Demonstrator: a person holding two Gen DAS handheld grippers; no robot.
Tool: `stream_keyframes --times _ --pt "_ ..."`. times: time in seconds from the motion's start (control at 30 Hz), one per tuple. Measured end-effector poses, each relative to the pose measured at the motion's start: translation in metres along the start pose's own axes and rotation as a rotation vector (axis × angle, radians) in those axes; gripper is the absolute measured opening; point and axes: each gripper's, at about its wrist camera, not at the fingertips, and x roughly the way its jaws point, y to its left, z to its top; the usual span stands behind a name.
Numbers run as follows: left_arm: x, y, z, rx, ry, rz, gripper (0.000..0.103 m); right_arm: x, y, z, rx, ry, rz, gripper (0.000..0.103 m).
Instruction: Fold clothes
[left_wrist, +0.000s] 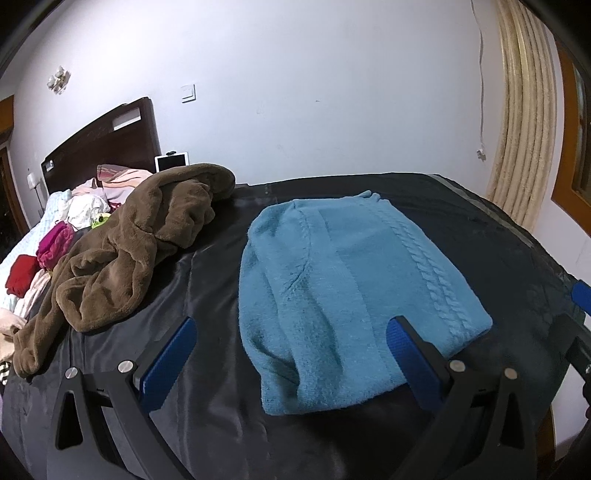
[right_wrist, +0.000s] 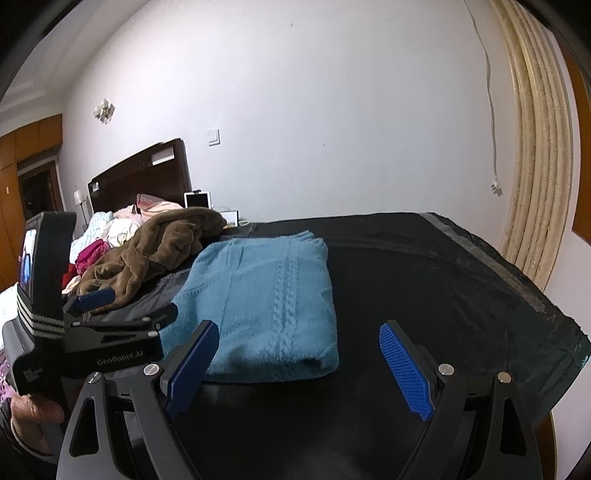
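A teal knit sweater (left_wrist: 343, 295) (right_wrist: 266, 302) lies folded into a rectangle on a black sheet (left_wrist: 480, 240) (right_wrist: 443, 288). My left gripper (left_wrist: 291, 350) stands open at the sweater's near edge; its right pad (left_wrist: 413, 362) overlaps the near right corner, and its left pad (left_wrist: 170, 362) is over bare sheet. In the right wrist view the left gripper (right_wrist: 129, 306) sits at the sweater's left side, held by a hand (right_wrist: 33, 410). My right gripper (right_wrist: 299, 362) is open just short of the sweater's near right corner, nothing between its pads.
A crumpled brown fleece garment (left_wrist: 136, 243) (right_wrist: 155, 251) lies left of the sweater. Behind it, several mixed clothes (left_wrist: 55, 240) are piled before a dark headboard (left_wrist: 103, 144). A tablet (left_wrist: 171, 160) stands by the wall. A cream curtain (left_wrist: 524, 129) hangs at right, past the sheet's edge.
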Motion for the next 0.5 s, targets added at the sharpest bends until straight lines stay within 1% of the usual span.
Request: stream_keyframes --times 0.23,0.5 --pt "0.002 -0.001 -0.001 0.002 0.008 -0.003 0.103 0.010 0.000 -0.008 0.010 0.040 0.005 0.091" --pt "0.003 -0.002 -0.002 0.007 0.011 -0.008 0.103 0.011 -0.003 -0.011 0.020 0.041 0.003 0.091"
